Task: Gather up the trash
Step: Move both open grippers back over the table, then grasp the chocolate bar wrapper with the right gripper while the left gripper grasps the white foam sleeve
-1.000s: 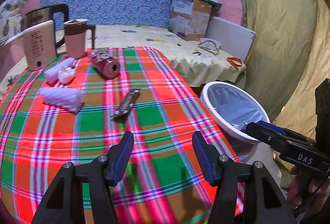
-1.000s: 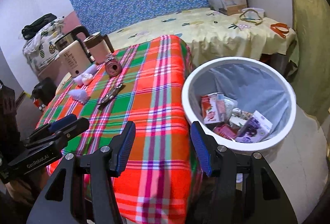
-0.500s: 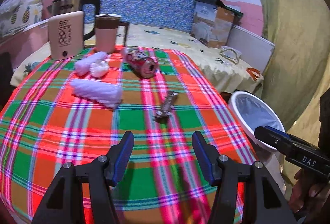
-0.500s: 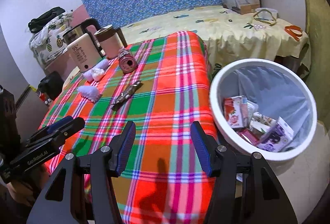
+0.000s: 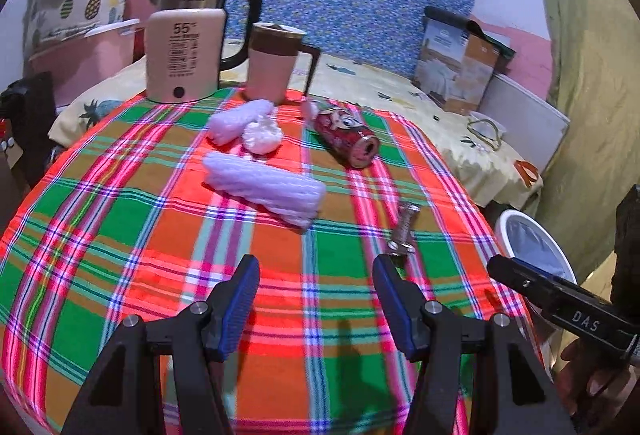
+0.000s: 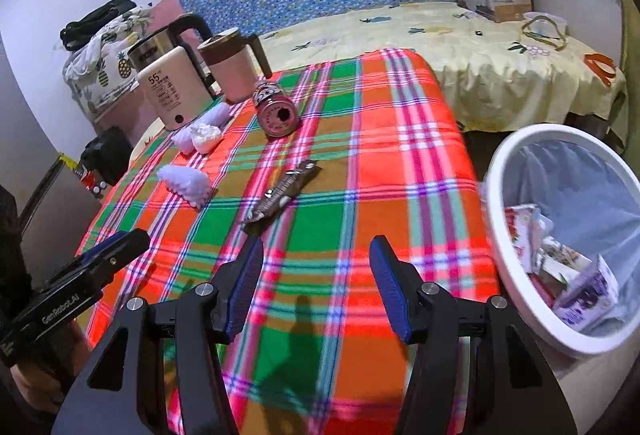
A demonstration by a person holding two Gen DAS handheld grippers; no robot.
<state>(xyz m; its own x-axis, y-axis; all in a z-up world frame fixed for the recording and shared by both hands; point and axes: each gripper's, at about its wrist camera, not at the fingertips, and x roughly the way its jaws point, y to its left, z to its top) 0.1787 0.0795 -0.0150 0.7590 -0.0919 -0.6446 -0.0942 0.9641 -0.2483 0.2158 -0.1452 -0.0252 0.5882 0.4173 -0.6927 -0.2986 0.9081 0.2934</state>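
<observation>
Hovering over the plaid bench (image 5: 120, 235), my left hand-held gripper (image 5: 316, 299) has its jaws spread wide with nothing between them — same for my right hand-held gripper (image 6: 316, 283), open and empty. I see trash on the cloth: a brown wrapper (image 6: 284, 193) near the middle, a red can (image 6: 276, 111) on its side farther back, and three white foam pieces, the nearest (image 5: 266, 191) left of the wrapper. A kettle (image 5: 184, 59) and mug (image 5: 272, 63) stand behind. Off the bench's right edge sits the white bin (image 6: 496, 211) — cartons already inside.
</observation>
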